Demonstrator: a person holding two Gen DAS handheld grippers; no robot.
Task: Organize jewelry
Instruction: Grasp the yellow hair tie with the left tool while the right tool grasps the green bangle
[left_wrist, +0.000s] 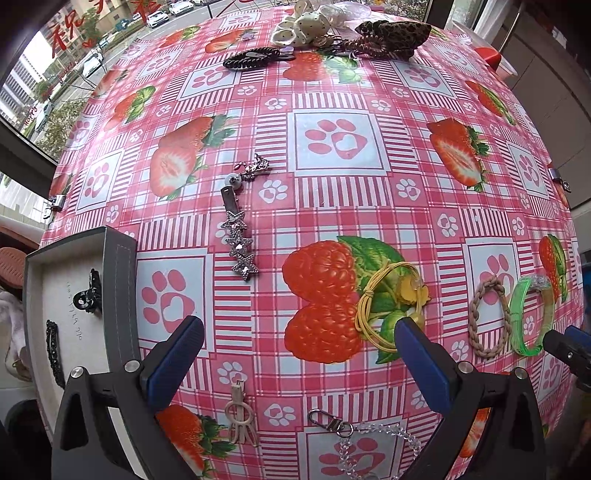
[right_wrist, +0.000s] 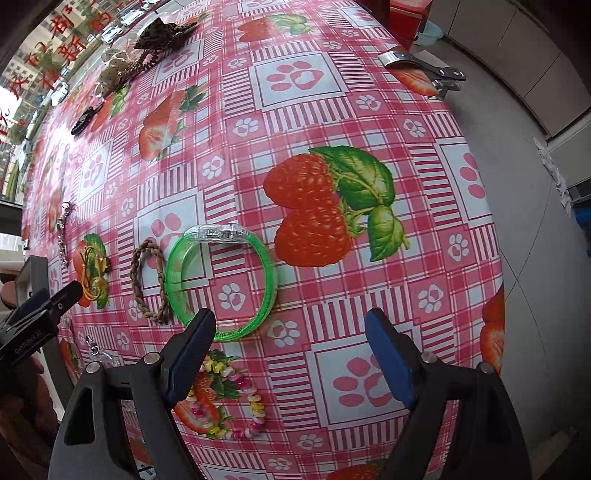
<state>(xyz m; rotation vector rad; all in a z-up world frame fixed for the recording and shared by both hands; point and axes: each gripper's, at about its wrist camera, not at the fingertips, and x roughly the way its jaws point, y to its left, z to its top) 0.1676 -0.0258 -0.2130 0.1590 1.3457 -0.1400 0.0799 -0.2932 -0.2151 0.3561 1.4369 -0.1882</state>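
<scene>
At frame bottom, clear chain (left_wrist: 373, 443) cut off; right tool (right_wrist: 291, 354) released, its finger (right_wrist: 192, 354) hiding pt of bangle (right_wrist: 221, 284); left tool (left_wrist: 299, 354) released.

From my feed the surface (left_wrist: 332, 206) wears a glossy pink plaid oilcloth printed with strawberries, raspberries and white paw squares, held down at the edges by metal clips (right_wrist: 424, 64). Beyond the far edge there's a big window (left_wrist: 55, 74) with red Chinese characters (left_wrist: 66, 33) stuck on the glass, and through it I can see a street with parked cars (left_wrist: 159, 16), trees and apartment blocks in daylight. Off to the right the floor (right_wrist: 524, 155) is plain grey, with pale cabinet fronts (right_wrist: 517, 48) running along it. The light is soft and even, and it puts a bit of sheen on the oilcloth.
</scene>
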